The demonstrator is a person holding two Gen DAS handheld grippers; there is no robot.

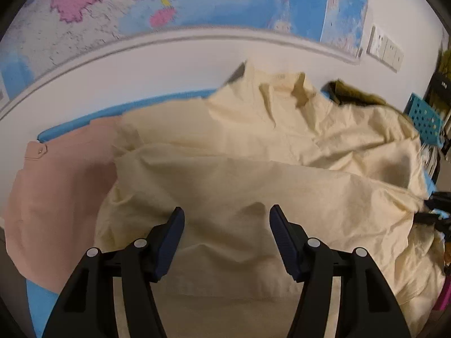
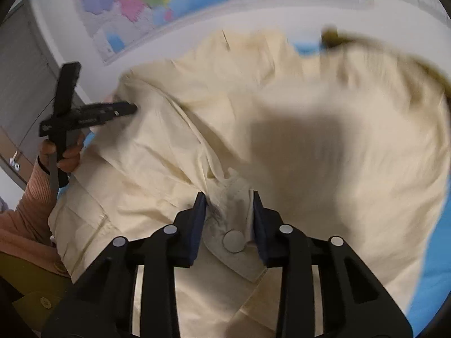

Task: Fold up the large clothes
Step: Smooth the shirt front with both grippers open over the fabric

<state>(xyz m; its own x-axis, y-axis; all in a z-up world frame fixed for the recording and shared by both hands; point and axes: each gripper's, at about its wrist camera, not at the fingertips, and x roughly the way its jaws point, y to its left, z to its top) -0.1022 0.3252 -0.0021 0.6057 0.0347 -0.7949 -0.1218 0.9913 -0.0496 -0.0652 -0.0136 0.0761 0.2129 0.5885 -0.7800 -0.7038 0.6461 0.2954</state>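
Fingers (image 2: 201, 219) of the right gripper (image 2: 228, 197) stood narrowed around a cuff tab (image 2: 234, 242) with a round snap on the cream jacket (image 2: 310, 140), the pads set just beside the tab's two edges; whether they truly pressed it I could not tell. My judgement is that the sleeve end was being taken there so it could be carried across the body of the garment in a fold.

The left gripper (image 1: 227, 214) hung above the jacket's wrinkled middle with its fingers spread wide and nothing between them (in the right wrist view it showed, gripped in the person's hand (image 2: 66, 155), near the garment's far left part). It probably waited there to pin or catch the cloth once the sleeve came over.

The jacket lay crumpled over most of the blue-covered table (image 1: 112, 109), its collar bunched toward the far edge by the wall. A pink garment (image 1: 56, 191) lay flat at the table's left edge, just beside the jacket, and a fur-trimmed olive piece (image 1: 355, 95) sat near the far right corner
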